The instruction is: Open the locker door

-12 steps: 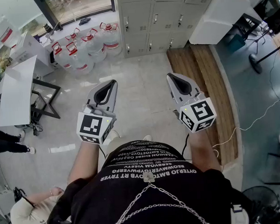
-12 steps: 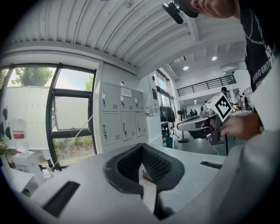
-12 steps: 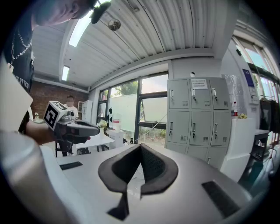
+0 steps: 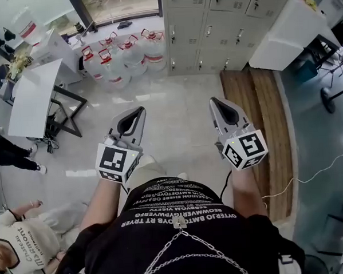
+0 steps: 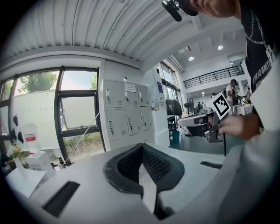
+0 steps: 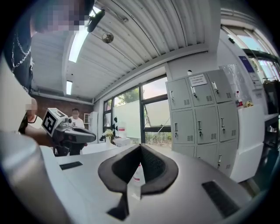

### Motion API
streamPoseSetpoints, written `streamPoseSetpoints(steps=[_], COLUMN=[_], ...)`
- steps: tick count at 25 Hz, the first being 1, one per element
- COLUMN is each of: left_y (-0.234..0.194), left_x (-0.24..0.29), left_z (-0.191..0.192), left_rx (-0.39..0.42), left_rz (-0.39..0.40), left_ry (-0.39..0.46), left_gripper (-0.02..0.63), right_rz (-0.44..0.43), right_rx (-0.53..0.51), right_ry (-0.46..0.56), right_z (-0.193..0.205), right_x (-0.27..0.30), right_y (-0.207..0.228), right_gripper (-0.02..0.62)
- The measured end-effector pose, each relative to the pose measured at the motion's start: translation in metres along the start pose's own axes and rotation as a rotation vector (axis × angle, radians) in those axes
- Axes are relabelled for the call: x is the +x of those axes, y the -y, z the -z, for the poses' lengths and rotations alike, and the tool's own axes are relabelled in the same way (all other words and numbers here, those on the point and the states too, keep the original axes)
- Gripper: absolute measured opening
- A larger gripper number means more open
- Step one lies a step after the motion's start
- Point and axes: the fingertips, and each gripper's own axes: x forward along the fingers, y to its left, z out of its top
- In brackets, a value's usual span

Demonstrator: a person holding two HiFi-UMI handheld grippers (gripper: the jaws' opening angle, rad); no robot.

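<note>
Against the far wall, the locker bank (image 4: 223,22) is seen as a grid of grey doors, and every visible door is shut. A white counter (image 4: 286,24) is set just beside the right end of the locker bank. A wooden platform (image 4: 262,117) is laid on the floor in front of the locker bank's right part and runs away from it toward the person. A white table (image 4: 35,100) on a dark frame is placed well to the left of the locker bank. Between that table and the locker bank, a cluster of water jugs (image 4: 121,56) with red caps is stood just beside the bank's left end. The left gripper (image 4: 139,110) is held well apart from the locker bank and is pointed toward it; its jaws are closed tip to tip, and nothing is gripped. The right gripper (image 4: 215,101) is likewise held well apart from the locker bank, over the near edge of the platform, with its jaws brought together and nothing gripped between them.
</note>
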Motion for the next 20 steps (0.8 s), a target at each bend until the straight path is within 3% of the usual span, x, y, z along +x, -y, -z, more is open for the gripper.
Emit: streamPoseSetpoints(steps=[3,5,11,20], left_y=[-0.005,-0.012,-0.028,-0.082], left_x=[-0.001,0.003,0.036,0.084], left_z=[0.011,0.017,0.007,-0.004], left_rx=[-0.013,-0.025,-0.018,-0.022], left_rz=[-0.006,-0.006,0.043,0.107], left_ry=[-0.042,-0.052,0.008,0.051], left_gripper=[-0.002,-0.002,-0.002,-0.002], right_rz=[0.002,0.000,0.017,0.063], right_rx=[0.040,0.058,0.035,0.022], right_ry=[-0.010,-0.027,-0.035,-0.032], right_z=[0.011,0.018,0.012,-0.011], right_x=[0.009,0.018,0.047,0.103], right_y=[0.004,0.004,0.012,0.031], right_gripper=[-0.003,0.031,0.084,0.091])
